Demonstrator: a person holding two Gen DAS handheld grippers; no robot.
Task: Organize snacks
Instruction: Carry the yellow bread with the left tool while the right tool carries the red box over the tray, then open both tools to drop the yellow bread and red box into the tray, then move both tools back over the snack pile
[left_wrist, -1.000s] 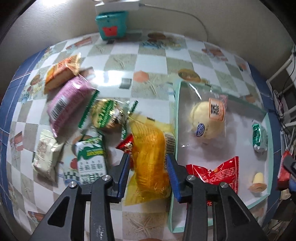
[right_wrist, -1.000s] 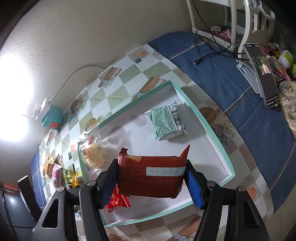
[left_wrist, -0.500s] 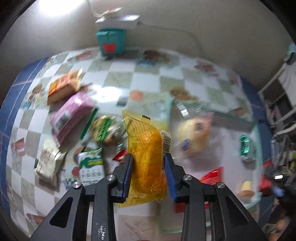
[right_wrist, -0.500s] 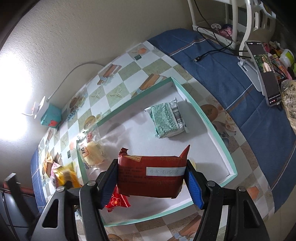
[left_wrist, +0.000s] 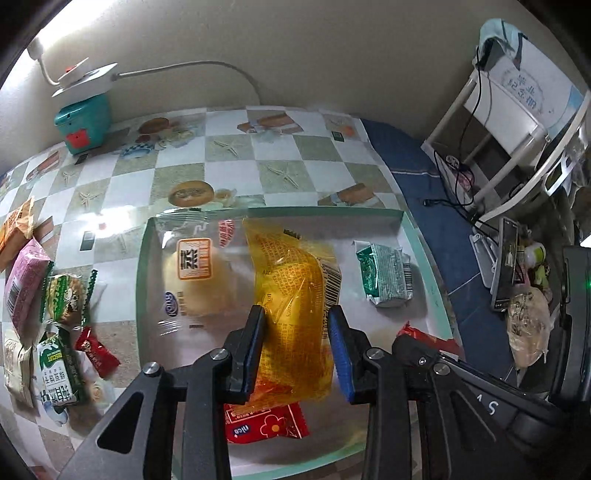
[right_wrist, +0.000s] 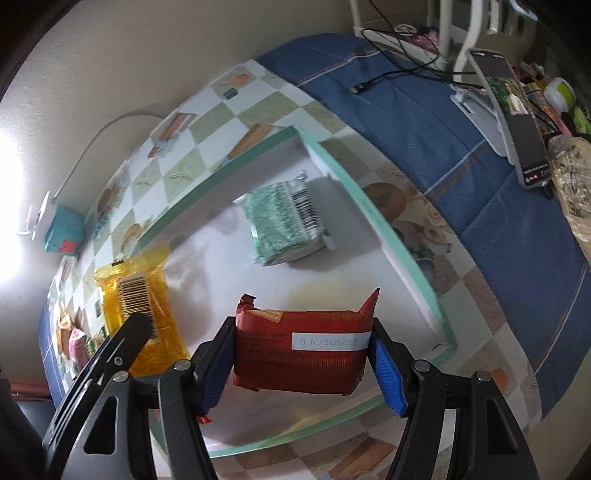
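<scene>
My left gripper (left_wrist: 295, 328) is shut on a yellow snack bag (left_wrist: 295, 295) and holds it above the white tray with a green rim (left_wrist: 325, 211). The bag also shows in the right wrist view (right_wrist: 136, 299). My right gripper (right_wrist: 301, 350) is shut on a dark red snack pack (right_wrist: 301, 354) over the tray's near right part (right_wrist: 402, 254). In the tray lie a clear-wrapped bun (left_wrist: 192, 280), a green packet (left_wrist: 384, 277) (right_wrist: 284, 218) and a red flower-print packet (left_wrist: 266, 421).
Several loose snacks lie left of the tray: a pink pack (left_wrist: 24, 280), a green-edged biscuit pack (left_wrist: 64, 295), a green carton (left_wrist: 59, 373), a small red candy (left_wrist: 96, 352). A teal box (left_wrist: 83, 122) stands by the wall. A phone on a stand (right_wrist: 513, 114) is at the right.
My left gripper has lifted the yellow bag off the table and carried it right, over the tray. My right gripper still holds the red pack and has shifted slightly over the tray.
</scene>
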